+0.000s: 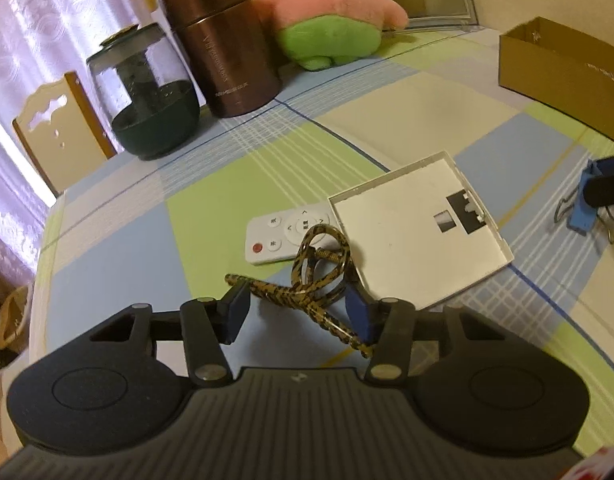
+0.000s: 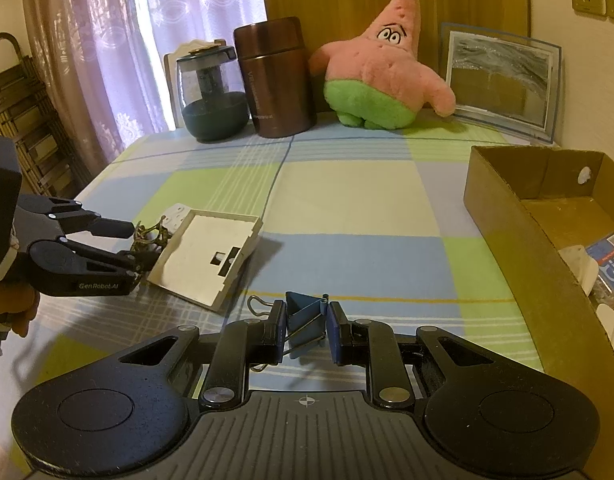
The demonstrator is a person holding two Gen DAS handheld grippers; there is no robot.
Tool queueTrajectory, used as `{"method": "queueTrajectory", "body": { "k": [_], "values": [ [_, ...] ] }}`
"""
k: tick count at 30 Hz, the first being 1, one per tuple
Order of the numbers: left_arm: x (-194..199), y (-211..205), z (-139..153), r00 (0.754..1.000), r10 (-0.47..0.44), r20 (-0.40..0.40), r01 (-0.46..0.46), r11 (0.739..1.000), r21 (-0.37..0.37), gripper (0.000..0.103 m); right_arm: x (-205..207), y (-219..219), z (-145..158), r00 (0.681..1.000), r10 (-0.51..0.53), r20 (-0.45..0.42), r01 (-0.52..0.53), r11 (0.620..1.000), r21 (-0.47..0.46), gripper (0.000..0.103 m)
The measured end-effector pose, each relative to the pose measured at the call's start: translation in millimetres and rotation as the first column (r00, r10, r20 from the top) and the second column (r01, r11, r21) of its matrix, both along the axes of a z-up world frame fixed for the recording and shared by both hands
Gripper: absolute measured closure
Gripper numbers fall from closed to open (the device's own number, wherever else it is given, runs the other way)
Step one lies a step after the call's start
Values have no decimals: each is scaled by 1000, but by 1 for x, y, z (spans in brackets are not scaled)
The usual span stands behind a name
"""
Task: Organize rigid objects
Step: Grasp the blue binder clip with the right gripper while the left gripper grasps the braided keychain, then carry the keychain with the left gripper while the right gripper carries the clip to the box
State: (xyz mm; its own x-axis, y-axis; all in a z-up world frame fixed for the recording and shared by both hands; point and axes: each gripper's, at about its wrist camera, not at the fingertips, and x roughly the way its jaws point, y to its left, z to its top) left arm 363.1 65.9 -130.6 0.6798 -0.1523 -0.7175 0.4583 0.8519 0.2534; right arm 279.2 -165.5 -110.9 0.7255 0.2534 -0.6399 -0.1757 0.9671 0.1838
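My left gripper (image 1: 299, 312) is open around a tortoiseshell patterned clip (image 1: 307, 284) that lies on the checked tablecloth. A white remote (image 1: 285, 234) and a white square lid (image 1: 419, 236) lie just beyond it. In the right wrist view my right gripper (image 2: 305, 332) has its blue pads on both sides of a blue binder clip (image 2: 305, 320), touching or nearly so. The left gripper (image 2: 135, 246) shows there at the left, by the lid (image 2: 207, 256). The binder clip also shows at the right edge of the left wrist view (image 1: 587, 200).
A cardboard box (image 2: 519, 216) with several items inside stands at the right. At the back stand a glass teapot (image 2: 211, 92), a brown canister (image 2: 277, 76), a pink star plush (image 2: 383, 68) and a picture frame (image 2: 503, 80). A chair (image 1: 63, 128) is behind the table's left edge.
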Motion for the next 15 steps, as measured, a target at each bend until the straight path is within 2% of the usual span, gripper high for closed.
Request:
{"method": "queueTrajectory", "body": {
  "k": [2, 3, 4, 10, 15],
  "values": [
    [0, 2, 0, 1000, 19, -25, -20, 999, -34, 74, 0, 0, 0, 1000, -1, -1, 1, 1000, 3, 85],
    [0, 3, 1, 999, 20, -45, -23, 999, -48, 90, -1, 0, 1, 1000, -1, -1, 1, 1000, 5, 85],
    [-2, 4, 1, 998, 31, -51, -33, 998, -50, 95, -2, 0, 2, 1000, -2, 0, 2, 1000, 6, 85],
    [-22, 13, 8, 991, 100, -88, -108, 990, -89, 100, -10, -5, 6, 1000, -12, -3, 12, 1000, 18, 85],
    [-47, 21, 15, 985, 107, -136, -126, 982, -140, 100, -22, -9, 12, 1000, -18, -1, 18, 999, 31, 85]
  ]
}}
